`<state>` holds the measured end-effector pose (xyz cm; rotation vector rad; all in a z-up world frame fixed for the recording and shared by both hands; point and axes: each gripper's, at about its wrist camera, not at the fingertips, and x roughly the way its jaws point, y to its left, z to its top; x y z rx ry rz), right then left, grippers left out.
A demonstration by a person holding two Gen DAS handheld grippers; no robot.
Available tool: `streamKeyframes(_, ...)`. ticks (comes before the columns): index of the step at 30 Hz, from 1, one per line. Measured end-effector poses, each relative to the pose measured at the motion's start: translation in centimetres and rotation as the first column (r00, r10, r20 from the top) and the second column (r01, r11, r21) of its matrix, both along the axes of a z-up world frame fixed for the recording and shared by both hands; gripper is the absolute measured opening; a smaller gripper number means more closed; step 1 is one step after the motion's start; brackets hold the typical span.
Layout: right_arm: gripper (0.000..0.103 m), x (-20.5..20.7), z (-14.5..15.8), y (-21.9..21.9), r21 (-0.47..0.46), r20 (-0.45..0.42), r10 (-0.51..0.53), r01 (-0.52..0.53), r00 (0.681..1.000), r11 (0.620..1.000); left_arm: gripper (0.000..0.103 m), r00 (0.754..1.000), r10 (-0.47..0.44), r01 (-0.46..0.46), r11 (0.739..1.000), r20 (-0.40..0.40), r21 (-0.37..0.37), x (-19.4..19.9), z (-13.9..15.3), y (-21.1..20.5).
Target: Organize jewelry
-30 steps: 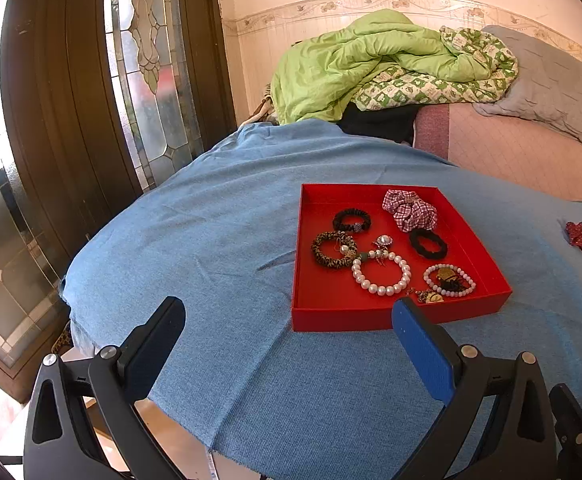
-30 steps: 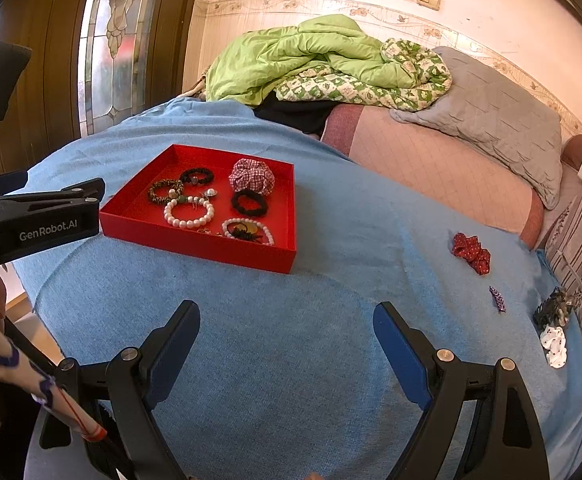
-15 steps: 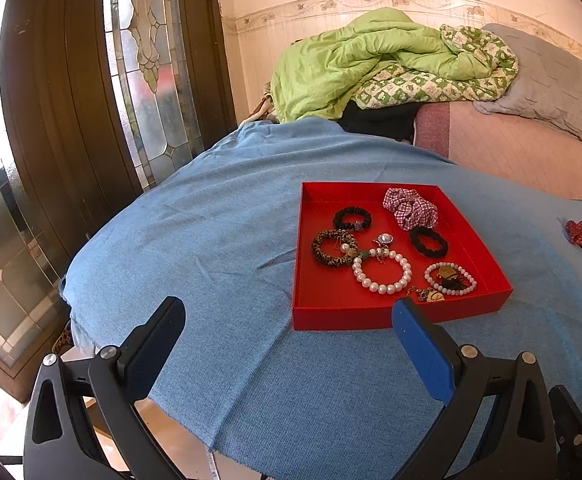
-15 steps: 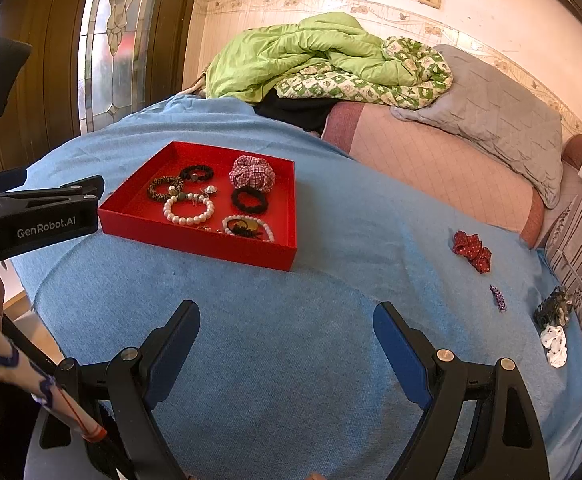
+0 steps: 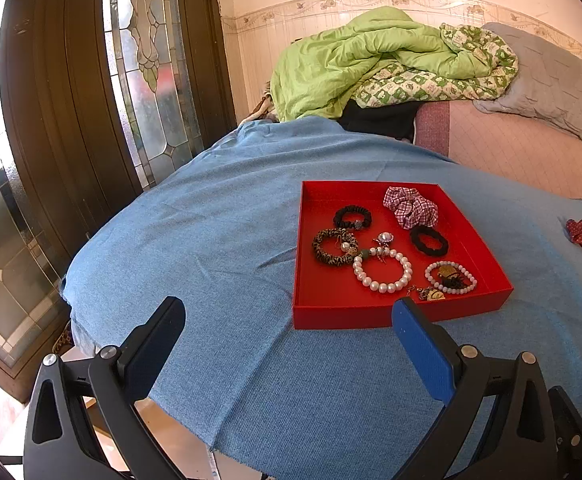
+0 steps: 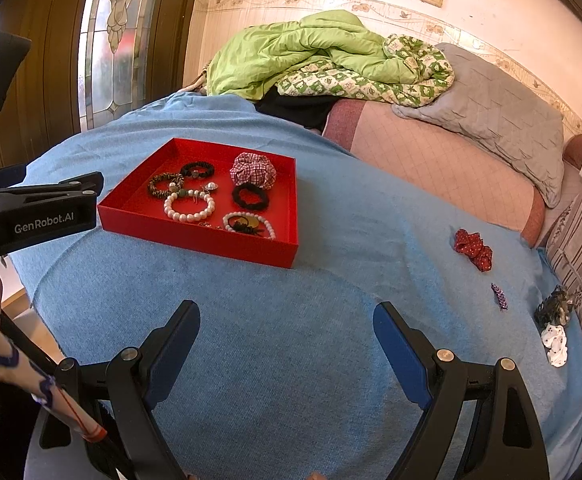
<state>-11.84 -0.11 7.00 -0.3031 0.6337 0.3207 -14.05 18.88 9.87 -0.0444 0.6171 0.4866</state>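
Observation:
A red tray (image 5: 307,314) (image 6: 195,240) sits on the blue cloth and holds a pearl bracelet (image 5: 383,274) (image 6: 189,208), a plaid scrunchie (image 5: 411,206) (image 6: 253,170), black hair ties and other small pieces. A red scrunchie (image 6: 473,248) (image 5: 581,236), a small purple clip (image 6: 499,296), a dark clip (image 6: 553,306) and a white piece (image 6: 555,344) lie loose on the cloth at the right. My left gripper (image 5: 287,320) is open and empty, just short of the tray's near edge. My right gripper (image 6: 287,320) is open and empty above bare cloth.
The blue cloth (image 6: 291,340) covers a round table whose edge drops off at the left (image 5: 91,280). A dark door with stained glass (image 5: 139,60) stands left. A sofa with a green quilt (image 6: 311,56) and grey pillow (image 6: 499,120) lies behind.

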Motion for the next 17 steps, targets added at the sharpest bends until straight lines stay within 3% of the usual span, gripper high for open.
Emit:
streamKeyframes(12, 0.091, 0.2, 0.0, -0.1, -0.001, -0.004, 0.003, -0.003, 1.0, 1.0, 0.103, 1.0, 0.0, 0.0, 1.0, -0.009, -0.005, 0.0, 0.0, 0.1)
streamKeyframes(17, 0.091, 1.1, 0.1, -1.8, 0.05, -0.057, -0.035, 0.038, 0.998, 0.998, 0.103, 0.998, -0.046, 0.046, 0.999, -0.042, 0.004, 0.4, -0.4, -0.7)
